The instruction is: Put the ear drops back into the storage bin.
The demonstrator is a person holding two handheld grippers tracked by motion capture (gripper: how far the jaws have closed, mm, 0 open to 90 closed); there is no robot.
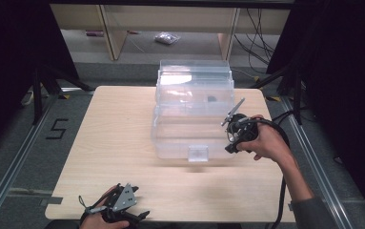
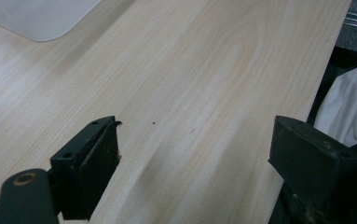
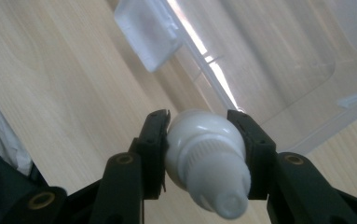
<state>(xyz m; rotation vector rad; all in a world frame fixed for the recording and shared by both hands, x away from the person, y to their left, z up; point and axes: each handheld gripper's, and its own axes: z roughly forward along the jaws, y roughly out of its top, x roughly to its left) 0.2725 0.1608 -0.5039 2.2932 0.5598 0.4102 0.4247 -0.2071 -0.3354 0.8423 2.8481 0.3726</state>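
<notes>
My right gripper (image 3: 199,123) is shut on a small white plastic bottle (image 3: 204,158), whose ribbed neck and nozzle point back toward the camera. In the high view this right gripper (image 1: 232,140) hovers at the front right corner of a clear plastic box (image 1: 170,138) with its lid raised behind it. The box's frosted front latch (image 3: 150,35) lies just beyond the bottle. Near the table's front edge my left gripper (image 1: 137,217) rests low; its jaws stand wide apart over bare wood in the left gripper view (image 2: 195,123).
The light wooden table (image 1: 113,143) has free room left of the box. A small dark item (image 1: 211,98) sits inside the box toward the back. White cloth (image 2: 348,107) shows past the table's front edge. Black cable (image 1: 281,191) trails from the right hand.
</notes>
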